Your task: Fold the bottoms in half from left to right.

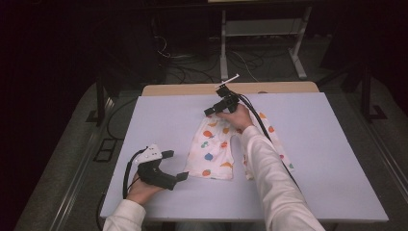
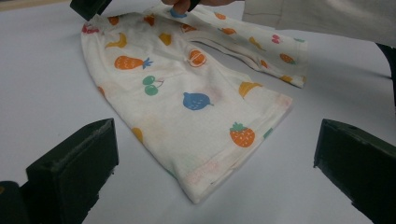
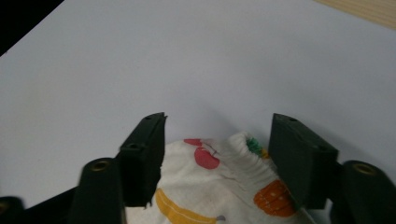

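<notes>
A small pair of white trousers (image 1: 211, 149) with bright fruit pictures is laid flat on the white table (image 1: 327, 159), near the middle. The trousers are stretched long from the far side of the table toward the near side. The waist is pointed away from the person, and the two legs are pointed back toward the person. The legs are spread apart a little at the bottom, like an upside-down V. One leg is partly covered by the right sleeve (image 1: 269, 178) in the high view.

The right gripper (image 1: 217, 109) is held at the far end of the trousers, right at the waist. In the right gripper view, the gathered waistband (image 3: 233, 158) is seen between the two black jaws. The jaws are set about half way apart, and the cloth is bunched up between them. It cannot be told if the cloth is squeezed.

The left gripper (image 1: 175, 166) is held near the front left of the table, just beside the hem of the nearer leg (image 2: 210, 182). Its jaws are spread wide, and nothing is held in them.
</notes>
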Motion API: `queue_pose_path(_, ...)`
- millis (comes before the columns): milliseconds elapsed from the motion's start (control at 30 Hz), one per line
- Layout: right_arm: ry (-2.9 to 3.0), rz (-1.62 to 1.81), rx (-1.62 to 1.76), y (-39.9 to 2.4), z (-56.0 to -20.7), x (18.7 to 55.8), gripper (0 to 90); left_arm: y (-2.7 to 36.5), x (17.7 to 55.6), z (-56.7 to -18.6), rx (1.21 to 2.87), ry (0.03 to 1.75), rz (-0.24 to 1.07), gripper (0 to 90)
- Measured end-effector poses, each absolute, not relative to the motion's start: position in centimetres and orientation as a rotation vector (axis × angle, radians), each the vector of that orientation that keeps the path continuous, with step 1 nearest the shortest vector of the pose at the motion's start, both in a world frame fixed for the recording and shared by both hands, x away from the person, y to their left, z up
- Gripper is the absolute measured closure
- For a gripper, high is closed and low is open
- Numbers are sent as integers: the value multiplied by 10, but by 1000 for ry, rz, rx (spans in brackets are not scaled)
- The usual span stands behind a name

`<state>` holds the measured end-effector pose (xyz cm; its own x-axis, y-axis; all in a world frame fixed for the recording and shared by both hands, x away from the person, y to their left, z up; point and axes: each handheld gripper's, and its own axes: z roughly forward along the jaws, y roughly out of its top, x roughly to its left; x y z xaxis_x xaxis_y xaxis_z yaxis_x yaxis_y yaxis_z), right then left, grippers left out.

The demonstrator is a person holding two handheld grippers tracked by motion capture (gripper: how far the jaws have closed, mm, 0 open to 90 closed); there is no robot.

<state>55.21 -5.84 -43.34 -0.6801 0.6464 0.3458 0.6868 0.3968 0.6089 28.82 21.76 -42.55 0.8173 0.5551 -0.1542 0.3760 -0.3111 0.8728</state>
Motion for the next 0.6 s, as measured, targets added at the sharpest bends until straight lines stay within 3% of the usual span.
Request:
queue_pose_path(133,-2602,-1160,-1228,-57,-432,551,539,218,288,-426,1938,696,211,0)
queue_pose_path(167,-2602,-1160,-1228,-57,-432,551,539,218,288,-426,1938,696,211,0)
queue_pose_path(200,-2596,-1166,-1229,-57,-431,551,602,217,288,-426,1939,697,211,0)
queue_pose_path(367,-2647,-1128,-1226,-53,-433,550,710,217,288,-426,1940,694,211,0)
queue_pose_path(600,-2682,-1096,-1263,-50,-432,549,783,217,288,-426,1941,695,212,0)
